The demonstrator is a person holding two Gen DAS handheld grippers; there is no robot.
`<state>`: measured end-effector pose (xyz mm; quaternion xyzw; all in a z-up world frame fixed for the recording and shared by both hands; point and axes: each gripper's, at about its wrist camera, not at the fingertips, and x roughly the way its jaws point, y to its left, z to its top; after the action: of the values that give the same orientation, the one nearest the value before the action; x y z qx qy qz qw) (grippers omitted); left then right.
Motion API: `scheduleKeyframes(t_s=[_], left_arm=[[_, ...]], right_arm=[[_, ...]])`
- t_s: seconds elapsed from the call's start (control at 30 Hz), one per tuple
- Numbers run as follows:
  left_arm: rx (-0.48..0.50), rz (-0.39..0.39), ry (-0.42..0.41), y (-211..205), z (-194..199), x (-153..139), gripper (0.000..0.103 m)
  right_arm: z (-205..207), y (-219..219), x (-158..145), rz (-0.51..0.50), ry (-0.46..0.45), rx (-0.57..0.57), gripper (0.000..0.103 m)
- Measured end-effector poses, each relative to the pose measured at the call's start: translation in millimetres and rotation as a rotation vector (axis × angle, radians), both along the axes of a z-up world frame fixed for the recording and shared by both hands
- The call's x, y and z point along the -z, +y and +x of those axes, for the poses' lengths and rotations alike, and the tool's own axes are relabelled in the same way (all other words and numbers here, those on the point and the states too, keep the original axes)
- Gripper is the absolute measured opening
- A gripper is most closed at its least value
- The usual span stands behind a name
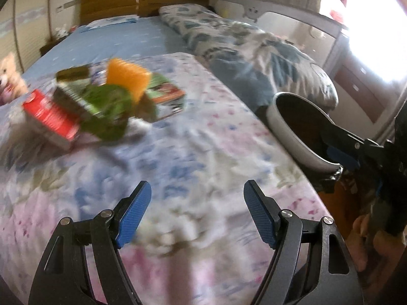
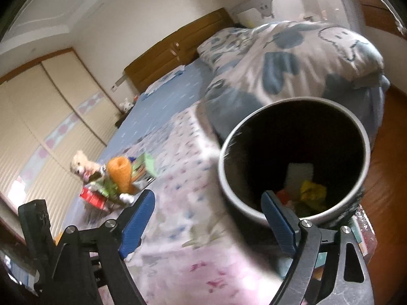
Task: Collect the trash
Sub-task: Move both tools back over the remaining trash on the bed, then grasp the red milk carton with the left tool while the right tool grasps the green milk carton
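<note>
A pile of trash lies on the flowered bedspread (image 1: 203, 152): a red box (image 1: 51, 117), a green wrapper (image 1: 109, 111), an orange foam net (image 1: 127, 78) and a printed packet (image 1: 165, 94). The pile also shows in the right wrist view (image 2: 114, 180). A grey trash bin (image 1: 287, 129) stands at the bed's right edge; in the right wrist view its rim (image 2: 229, 178) is close, with yellow and red scraps (image 2: 310, 193) inside. My left gripper (image 1: 197, 211) is open and empty above the bedspread. My right gripper (image 2: 208, 218) is open and empty at the bin's mouth.
A rolled quilt (image 1: 254, 50) lies along the bed's right side. A wooden headboard (image 1: 142, 0) stands at the far end. A plush toy (image 2: 81, 165) sits left of the pile. A wardrobe (image 2: 38, 127) lines the left wall. Wooden floor (image 2: 386, 152) lies right of the bed.
</note>
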<state>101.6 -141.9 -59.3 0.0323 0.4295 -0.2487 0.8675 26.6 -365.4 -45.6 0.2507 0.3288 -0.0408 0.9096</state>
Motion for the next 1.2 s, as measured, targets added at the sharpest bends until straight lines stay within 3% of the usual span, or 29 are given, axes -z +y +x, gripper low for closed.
scheduleKeyframes(t_s=[0.67, 1.2], left_arm=[[-0.195, -0.010, 0.037, 97, 11, 16, 0.077], [-0.283, -0.031, 0.054, 123, 42, 17, 0.077]], right_arm=[[27, 82, 18, -0.004, 0.044, -0.161, 0.089], [63, 105, 27, -0.049, 0.052, -0.215, 0.089]])
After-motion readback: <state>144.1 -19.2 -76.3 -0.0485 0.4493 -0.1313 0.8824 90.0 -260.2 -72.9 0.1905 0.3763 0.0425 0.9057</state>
